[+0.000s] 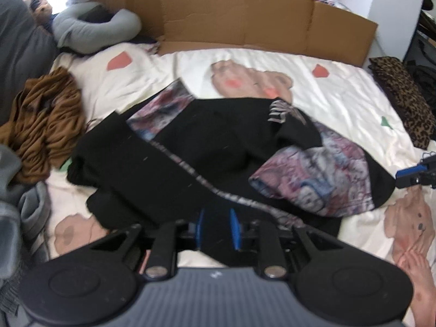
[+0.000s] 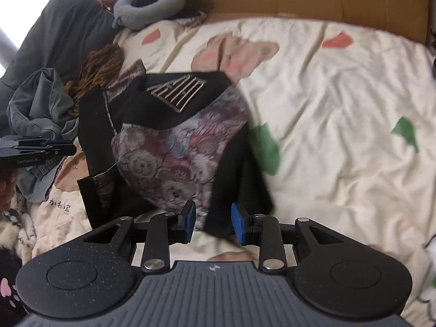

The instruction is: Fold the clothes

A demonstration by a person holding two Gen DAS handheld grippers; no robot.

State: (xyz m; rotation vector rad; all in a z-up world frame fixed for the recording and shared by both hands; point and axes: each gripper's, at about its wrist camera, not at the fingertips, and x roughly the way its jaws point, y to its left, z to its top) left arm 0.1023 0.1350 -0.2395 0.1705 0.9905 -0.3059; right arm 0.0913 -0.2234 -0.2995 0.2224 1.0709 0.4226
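Black garment with bear-print panels (image 1: 218, 147) lies rumpled, partly doubled over, mid-bed (image 2: 340, 114); left gripper (image 1: 218, 229) and right gripper (image 2: 213, 222) both gape partway at its near hem, clamping nothing; fold looks mid-way, next needs a hem pinch.

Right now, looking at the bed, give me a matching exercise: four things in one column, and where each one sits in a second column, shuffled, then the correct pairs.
Things
1. black garment with teddy-bear print panels
2. crumpled brown ribbed cloth
3. leopard-print fabric
4. grey curved pillow

Places (left wrist view)
A. far left corner of the bed, by the cardboard
B. middle of the cream bedspread
C. right edge of the bed
D. left side of the bed, beside the black garment

Pairs: 1-B, 2-D, 3-C, 4-A
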